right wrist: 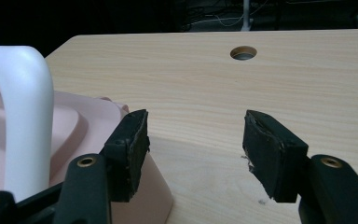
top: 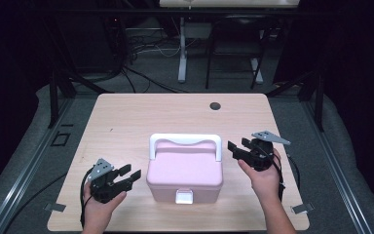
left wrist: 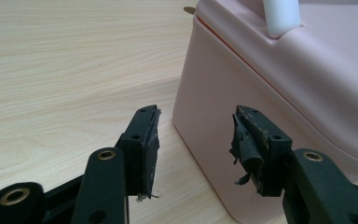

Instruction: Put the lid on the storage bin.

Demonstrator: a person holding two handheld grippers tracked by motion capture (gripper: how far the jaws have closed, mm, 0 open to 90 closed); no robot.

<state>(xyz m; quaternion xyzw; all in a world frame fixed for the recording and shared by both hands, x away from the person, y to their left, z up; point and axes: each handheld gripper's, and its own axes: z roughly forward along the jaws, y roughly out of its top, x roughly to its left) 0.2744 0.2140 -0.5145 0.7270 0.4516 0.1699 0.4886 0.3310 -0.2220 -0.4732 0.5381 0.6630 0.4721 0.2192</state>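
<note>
Flanking a pink storage box point(top: 185, 171) that sits near the middle front of the wooden table point(top: 126, 117), both grippers look to be on the approach, before any contact. To the box's left, the left gripper point(top: 132, 175) hangs just off the box's near-left corner with its jaws spread and nothing between them. On the box itself, the lid looks closed, the white handle point(top: 185, 140) lies along the rear of the lid, and a white latch point(top: 184, 196) faces the person. To the box's right, the right gripper point(top: 233, 146) hovers beside the handle's end, jaws likewise apart and empty. Next probably comes steadying the box and working the latch or handle.
</note>
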